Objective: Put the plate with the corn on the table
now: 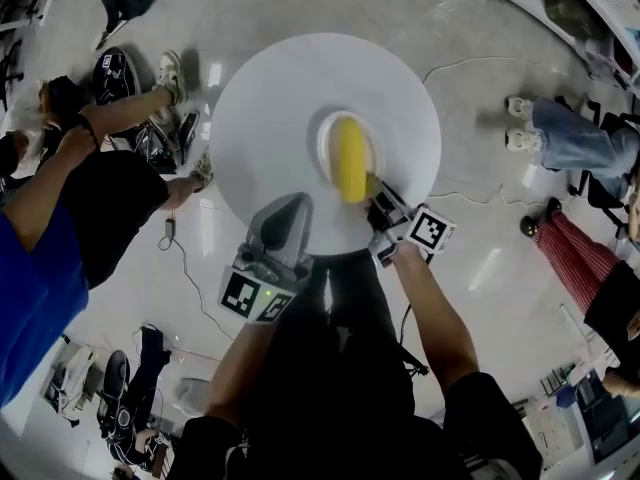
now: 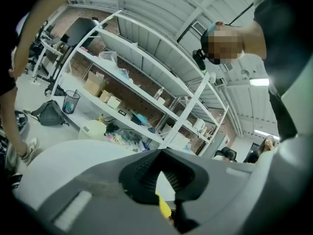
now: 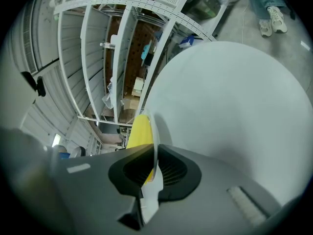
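A small white plate (image 1: pixel 326 146) carrying a yellow corn cob (image 1: pixel 350 158) hangs just over the round white table (image 1: pixel 270 108), right of its middle. My right gripper (image 1: pixel 378 200) is shut on the plate's near rim. In the right gripper view the thin plate (image 3: pixel 153 129) stands edge-on between the pads of my right gripper (image 3: pixel 152 151), with the corn (image 3: pixel 139 131) to its left and the table (image 3: pixel 230 106) behind. My left gripper (image 1: pixel 298 204) hovers over the table's near edge, left of the plate, its jaws together and empty. The left gripper (image 2: pixel 159 154) sees a bit of corn (image 2: pixel 165 207).
People sit round the table: one with a blue sleeve (image 1: pixel 35 278) at the left, legs in jeans and white shoes (image 1: pixel 560 133) and red trousers (image 1: pixel 575 258) at the right. Bags and cables (image 1: pixel 180 258) lie on the floor. White shelving (image 2: pixel 146 92) stands beyond.
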Demonstrator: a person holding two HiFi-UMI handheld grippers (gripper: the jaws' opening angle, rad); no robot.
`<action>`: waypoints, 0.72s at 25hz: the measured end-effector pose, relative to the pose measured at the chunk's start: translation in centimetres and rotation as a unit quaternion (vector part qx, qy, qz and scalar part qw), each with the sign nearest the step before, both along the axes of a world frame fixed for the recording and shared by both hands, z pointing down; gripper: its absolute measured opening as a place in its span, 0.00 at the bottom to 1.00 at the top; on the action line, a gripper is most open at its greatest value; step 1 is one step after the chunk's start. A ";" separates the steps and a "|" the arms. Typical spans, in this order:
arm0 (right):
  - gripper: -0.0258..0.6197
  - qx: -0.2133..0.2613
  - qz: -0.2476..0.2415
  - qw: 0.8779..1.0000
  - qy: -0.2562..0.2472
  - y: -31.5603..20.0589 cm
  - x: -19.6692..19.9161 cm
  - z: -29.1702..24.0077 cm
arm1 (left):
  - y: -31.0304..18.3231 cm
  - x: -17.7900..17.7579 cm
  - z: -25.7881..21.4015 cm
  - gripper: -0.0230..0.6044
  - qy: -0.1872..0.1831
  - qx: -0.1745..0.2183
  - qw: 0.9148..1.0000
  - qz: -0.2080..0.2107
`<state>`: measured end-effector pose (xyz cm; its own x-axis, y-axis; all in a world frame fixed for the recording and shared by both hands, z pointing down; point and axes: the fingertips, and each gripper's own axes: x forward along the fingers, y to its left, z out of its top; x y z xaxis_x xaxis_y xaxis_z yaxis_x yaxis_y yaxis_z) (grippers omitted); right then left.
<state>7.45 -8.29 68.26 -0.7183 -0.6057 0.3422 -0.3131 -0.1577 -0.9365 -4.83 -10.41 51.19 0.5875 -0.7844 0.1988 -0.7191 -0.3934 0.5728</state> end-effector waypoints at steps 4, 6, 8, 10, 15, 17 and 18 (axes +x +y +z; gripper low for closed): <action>0.09 -0.008 -0.003 1.000 0.005 0.0 -0.1 0.7 | -0.2 -0.2 0.5 0.04 0.003 -0.003 1.000 -0.001; 0.09 -0.009 -0.004 1.000 0.002 -0.1 -0.4 0.8 | -0.1 -0.3 0.8 0.04 0.004 -0.005 1.000 0.000; 0.09 -0.011 -0.006 1.000 0.003 -0.1 -0.6 0.9 | -0.1 -0.3 0.8 0.04 0.007 -0.006 1.000 -0.001; 0.09 -0.016 -0.008 1.000 0.006 0.0 -0.8 1.0 | 0.1 -0.4 0.9 0.04 0.007 -0.008 1.000 0.000; 0.09 -0.024 -0.012 1.000 0.016 -0.1 -0.8 1.3 | 0.2 -0.6 1.3 0.04 0.004 -0.010 1.000 0.002; 0.09 -0.034 -0.012 0.999 0.023 -0.1 -0.8 1.4 | 0.2 -0.7 1.3 0.04 0.005 -0.011 1.000 0.000; 0.09 -0.047 -0.012 0.998 0.034 0.1 -0.7 1.7 | 0.1 -0.8 1.2 0.04 0.006 -0.012 1.000 -0.001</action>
<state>6.78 -8.19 69.95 -0.7053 -0.5513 0.4457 -0.3810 -0.2354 -0.8941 -5.62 -10.28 52.39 0.5889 -0.7804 0.2102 -0.7128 -0.3789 0.5903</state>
